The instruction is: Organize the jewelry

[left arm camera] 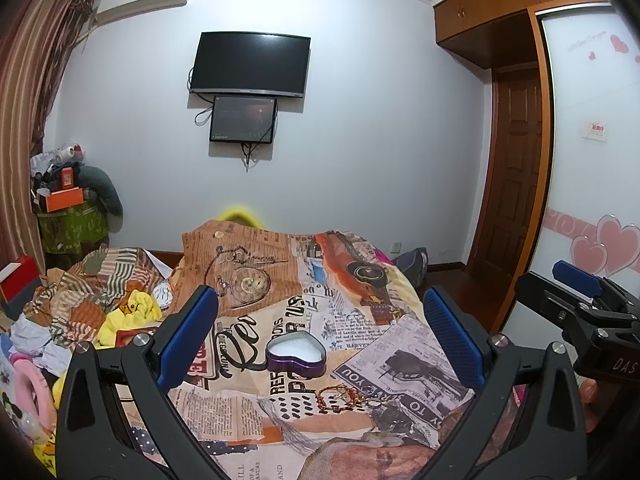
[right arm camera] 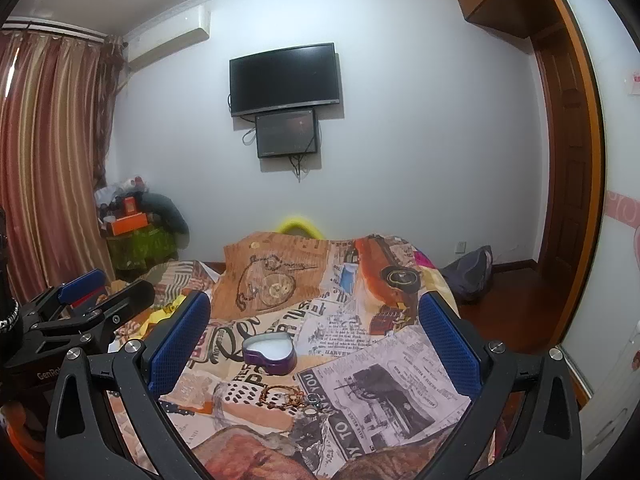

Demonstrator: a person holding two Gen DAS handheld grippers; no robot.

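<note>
Nothing looked sorted yet: the jewelry (left arm camera: 348, 396) lay in a loose tangle on the bed (left arm camera: 404, 344) just in front of the open, empty heart-shaped tin (left arm camera: 296, 354), while both the left gripper (left arm camera: 320, 332) and right gripper (right arm camera: 316, 340) hung above with jaws wide, holding nothing.

light: even indoor, cool cast, medium bright; source not in view
shadows: soft, under TV (left arm camera: 250, 64) and small screen (left arm camera: 243, 119) on wall (left arm camera: 360, 140)
glare: faint sheen on TV
distortion: strong fisheye, wardrobe (left arm camera: 516, 12) and curtain (right arm camera: 44, 152) bow; black vignette at corners
focus: mid-frame sharp; edges soft, esp. far left of left view
</note>
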